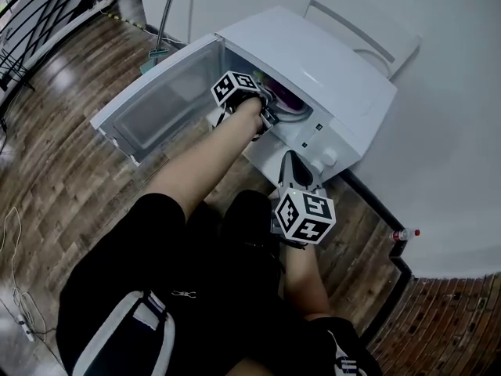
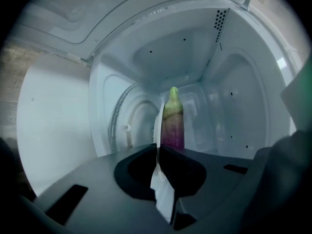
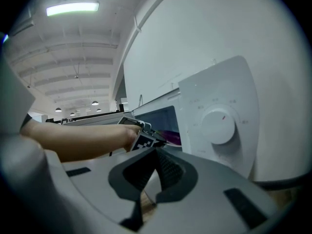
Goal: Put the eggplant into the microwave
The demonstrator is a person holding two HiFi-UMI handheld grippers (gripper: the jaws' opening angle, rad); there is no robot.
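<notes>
Eggplant [image 2: 173, 123] is located inside the cavity of the microwave [image 1: 329, 77], with its green end pointed at the far wall and its purple end nearest the jaws. The door [image 1: 156, 108] is swung wide open to the left.

The left gripper [image 2: 158, 147] is reached into the cavity. Its jaws are closed together with nothing clamped between them, and the eggplant is seen just beyond the tips, slightly to the right. Contact between tip and eggplant cannot be confirmed. The right gripper [image 3: 156, 155] is held near, outside the cavity and below the control dial [image 3: 219, 126]. Its jaws are likewise closed and empty.

Placement is judged to be essentially complete, and withdrawal of the left gripper is the step in hand. For a clean result:
- The gripper should be drawn straight back toward the near side, along the line of the opening.
- Sideways sweep to the right should be avoided, so that the eggplant is not dragged or rolled out.
- Clearance from the cavity frame and the open door should be kept.
</notes>
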